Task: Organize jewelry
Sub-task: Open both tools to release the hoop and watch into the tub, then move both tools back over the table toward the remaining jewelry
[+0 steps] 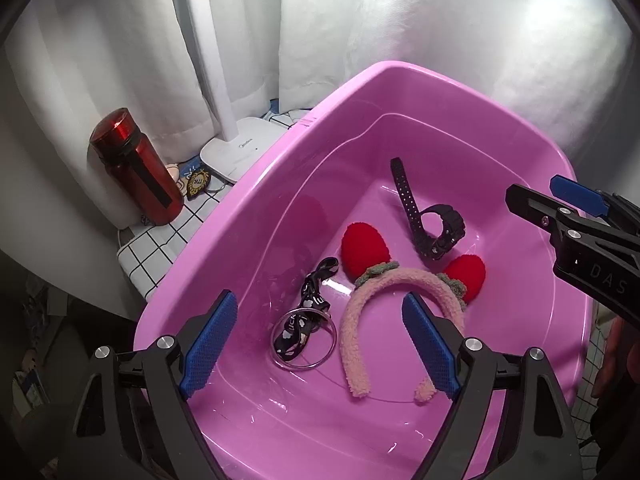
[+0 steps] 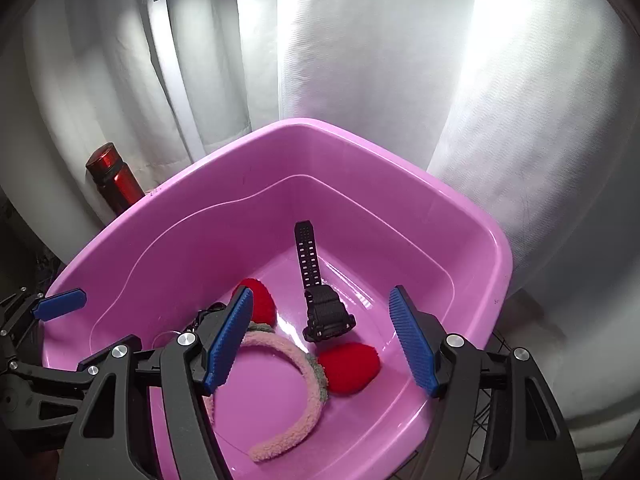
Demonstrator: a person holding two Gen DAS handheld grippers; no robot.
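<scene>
A pink plastic basin [image 1: 240, 184] holds the jewelry. On its floor lie a black watch [image 1: 440, 236], a fluffy pink headband [image 1: 346, 328] with two red ears [image 1: 364, 250], a clear bangle [image 1: 316, 362] and a black printed ribbon [image 1: 316, 284] draped through it. My left gripper [image 1: 320, 344] hangs open over the bangle and headband, touching neither. My right gripper [image 2: 320, 340] is open above the watch [image 2: 324, 316] and headband [image 2: 316, 392], with nothing between its pads. The bangle is mostly hidden in the right wrist view.
A red bottle [image 1: 132, 168] and a white lamp base [image 1: 244, 152] stand on a grid-patterned cloth [image 1: 156, 244] left of the basin. White curtains [image 1: 440, 20] hang close behind. A finger [image 1: 532, 204] of the right gripper reaches over the basin's right rim.
</scene>
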